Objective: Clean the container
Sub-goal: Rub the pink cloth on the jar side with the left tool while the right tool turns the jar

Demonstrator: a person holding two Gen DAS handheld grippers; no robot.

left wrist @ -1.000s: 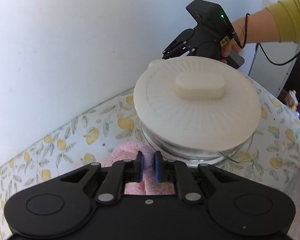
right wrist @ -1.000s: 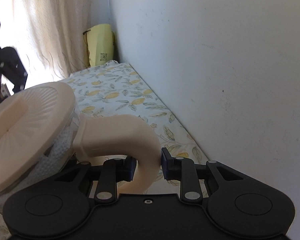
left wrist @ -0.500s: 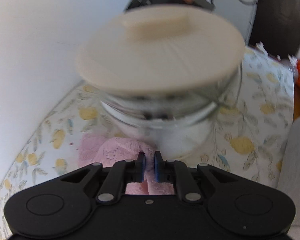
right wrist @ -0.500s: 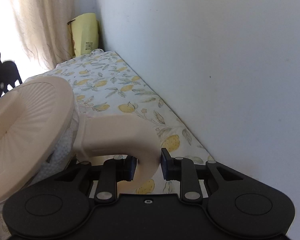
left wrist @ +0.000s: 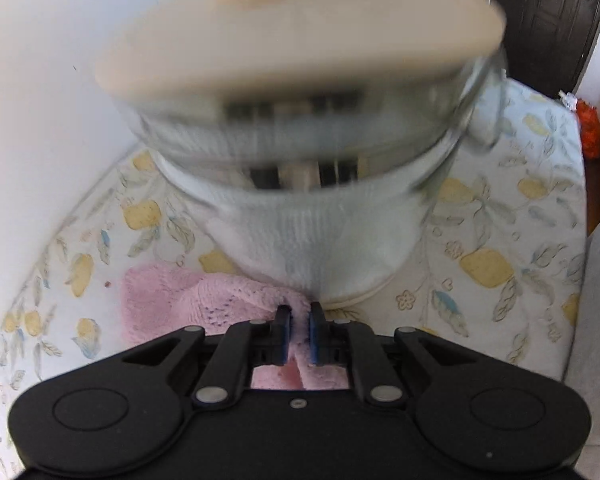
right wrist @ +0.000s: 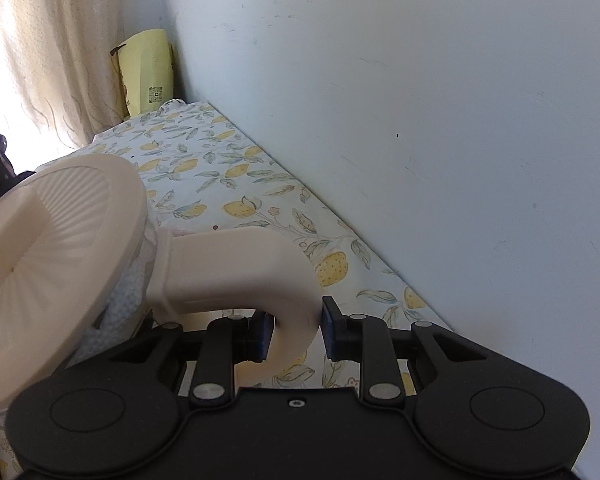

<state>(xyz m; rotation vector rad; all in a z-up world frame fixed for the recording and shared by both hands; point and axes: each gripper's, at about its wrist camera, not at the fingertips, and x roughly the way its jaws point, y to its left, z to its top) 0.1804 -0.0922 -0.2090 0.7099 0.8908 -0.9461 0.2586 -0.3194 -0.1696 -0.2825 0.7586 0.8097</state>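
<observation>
The right tongs point(right wrist: 294, 330) are clamped on the curved cream handle point(right wrist: 236, 276) of the glass container point(left wrist: 300, 168), which fills the upper middle of the left view under its ribbed cream lid point(right wrist: 56, 248); this grip probably steadies or tips it for wiping. The left tongs point(left wrist: 298, 330) pinch a fold of pink cloth point(left wrist: 188, 300) low in the frame, just at the container's base, seemingly ready to rub its side. Everything sits on a tabletop point(right wrist: 220, 168) covered in lemon-print cloth against a pale wall point(right wrist: 420, 100), with a curtain point(right wrist: 52, 52) at upper left of the right view.
</observation>
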